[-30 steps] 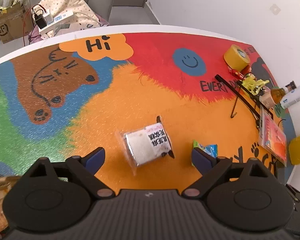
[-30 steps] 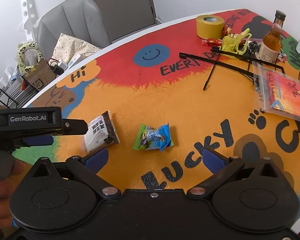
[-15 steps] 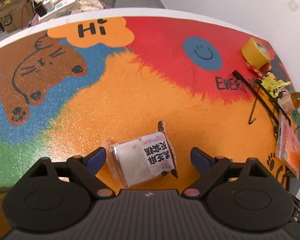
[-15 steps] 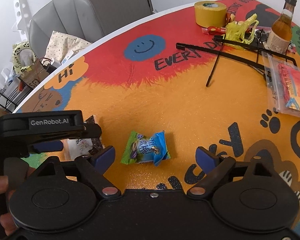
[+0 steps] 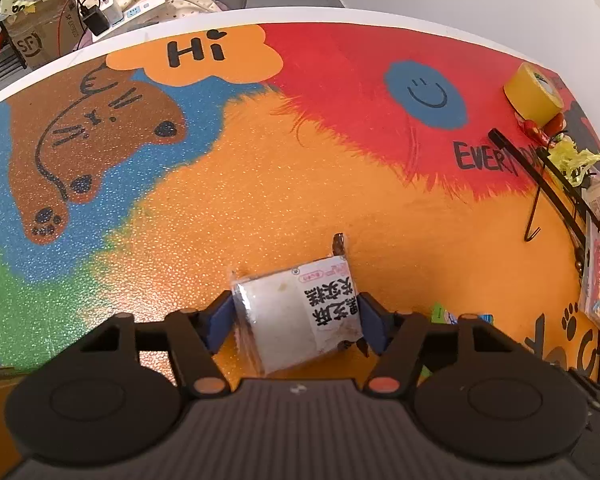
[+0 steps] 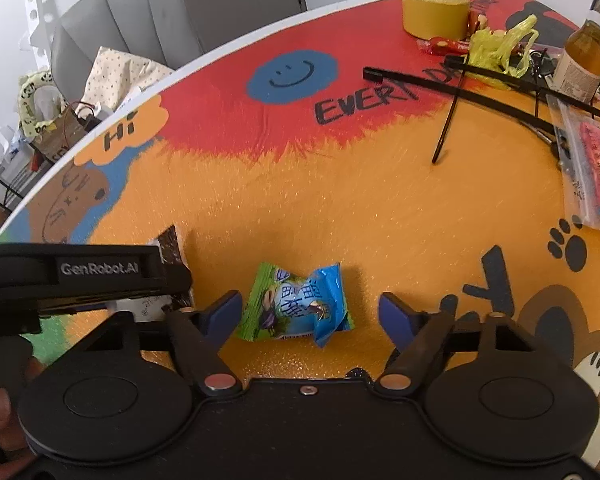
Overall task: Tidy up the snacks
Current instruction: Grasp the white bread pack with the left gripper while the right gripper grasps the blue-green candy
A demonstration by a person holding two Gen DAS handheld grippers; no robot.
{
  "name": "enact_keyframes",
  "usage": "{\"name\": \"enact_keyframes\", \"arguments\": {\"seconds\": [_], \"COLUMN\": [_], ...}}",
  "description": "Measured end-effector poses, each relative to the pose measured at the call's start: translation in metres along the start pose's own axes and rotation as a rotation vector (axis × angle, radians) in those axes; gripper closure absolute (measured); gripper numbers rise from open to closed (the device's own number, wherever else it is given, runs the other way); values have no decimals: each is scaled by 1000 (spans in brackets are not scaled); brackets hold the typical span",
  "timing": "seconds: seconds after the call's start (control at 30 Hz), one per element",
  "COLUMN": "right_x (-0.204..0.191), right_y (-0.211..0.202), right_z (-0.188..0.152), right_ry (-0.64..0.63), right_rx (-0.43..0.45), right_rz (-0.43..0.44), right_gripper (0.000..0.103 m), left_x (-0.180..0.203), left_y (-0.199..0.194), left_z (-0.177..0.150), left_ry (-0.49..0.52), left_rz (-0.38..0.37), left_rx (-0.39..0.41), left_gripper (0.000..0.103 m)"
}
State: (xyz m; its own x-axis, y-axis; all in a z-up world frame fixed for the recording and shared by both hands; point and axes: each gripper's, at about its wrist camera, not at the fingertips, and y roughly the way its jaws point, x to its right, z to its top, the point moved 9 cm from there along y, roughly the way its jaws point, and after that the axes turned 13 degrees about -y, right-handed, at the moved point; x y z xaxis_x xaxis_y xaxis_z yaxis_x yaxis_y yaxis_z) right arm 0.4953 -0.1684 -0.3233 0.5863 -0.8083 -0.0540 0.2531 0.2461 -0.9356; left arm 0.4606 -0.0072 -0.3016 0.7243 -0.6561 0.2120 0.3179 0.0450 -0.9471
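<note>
On the colourful table mat, a white snack packet with black lettering lies between the blue pads of my left gripper. Its jaws are closing and both pads touch the wrapper. A green and blue snack packet lies between the pads of my right gripper. Those jaws are closing too: the left pad is at the green edge, while a gap remains on the right. The left gripper and a hand show at the left of the right wrist view. A corner of the green and blue packet shows in the left wrist view.
At the far right stand a yellow tape roll, a bottle, a crumpled yellow bag, long black rods and a zip bag with a red booklet. A grey chair and a paper bag sit beyond the table edge.
Both grippers came down toward the table and their jaws narrowed. The left pads now touch the white packet. The right pads have drawn in around the green and blue packet.
</note>
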Motion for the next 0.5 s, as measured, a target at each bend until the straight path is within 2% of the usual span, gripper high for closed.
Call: {"name": "enact_keyframes", "arguments": {"seconds": [0.07, 0.13, 0.17, 0.27, 0.5], "right_x": [-1, -3, -3, -3, -12], "right_y": [0, -1, -2, -6, -39], "right_z": [-1, -2, -2, -5, -13], "right_ry": [-19, -36, -42, -31, 15], "right_rx": [4, 11, 14, 29, 89], "right_rz": [-21, -27, -28, -16, -16], "right_gripper": [54, 62, 73, 74, 74], "left_x": [-1, -5, -6, -11, -24], "left_y": [-2, -5, -6, -15, -45], "left_z": [0, -2, -3, -7, -18], "left_ry": [-4, -14, -12, 13, 46], "left_rz": [0, 1, 4, 18, 0], "left_rx": [-1, -13, -14, -9, -3], "left_gripper": [44, 45, 46, 46, 46]}}
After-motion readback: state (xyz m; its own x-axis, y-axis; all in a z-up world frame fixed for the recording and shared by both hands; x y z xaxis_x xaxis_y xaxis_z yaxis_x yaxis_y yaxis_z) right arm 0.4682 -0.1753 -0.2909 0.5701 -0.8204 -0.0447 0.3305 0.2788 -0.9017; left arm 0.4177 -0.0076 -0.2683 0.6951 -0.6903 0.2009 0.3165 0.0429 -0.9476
